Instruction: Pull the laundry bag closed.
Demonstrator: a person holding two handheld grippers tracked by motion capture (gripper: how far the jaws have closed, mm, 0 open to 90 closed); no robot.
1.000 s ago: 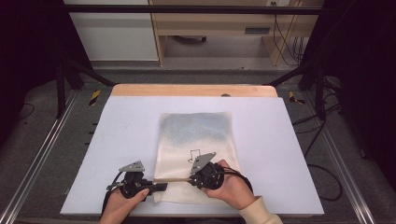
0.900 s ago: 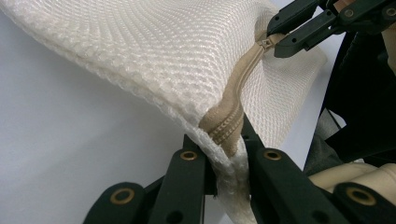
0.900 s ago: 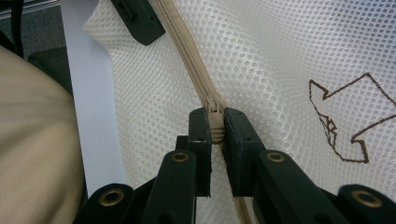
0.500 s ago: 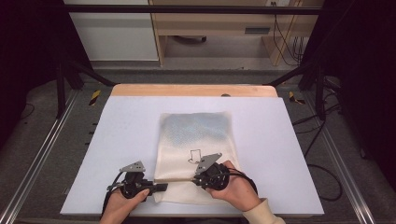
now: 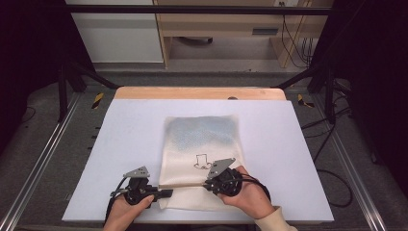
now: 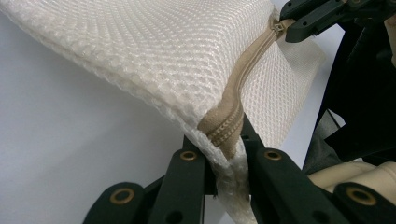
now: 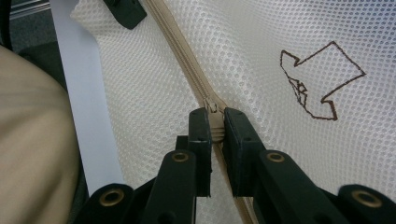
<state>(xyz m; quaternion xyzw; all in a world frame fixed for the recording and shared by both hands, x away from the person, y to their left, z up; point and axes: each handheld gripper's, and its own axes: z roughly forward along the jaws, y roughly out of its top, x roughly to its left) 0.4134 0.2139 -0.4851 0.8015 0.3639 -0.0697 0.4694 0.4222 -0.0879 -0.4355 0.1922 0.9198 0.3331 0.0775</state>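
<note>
Left gripper, low at the frame's bottom, pinches the mesh bag's zipper end; right gripper, beside it, clamps the zipper pull.

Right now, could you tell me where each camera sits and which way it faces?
High view: above the person's side, looking forward and down on the table; both hands, left gripper and right gripper.
Left gripper view: along its fingers, clamped on the mesh bag at its zipper.
Right gripper view: along its fingers, pinching the zipper pull.
All share the bag.
</note>
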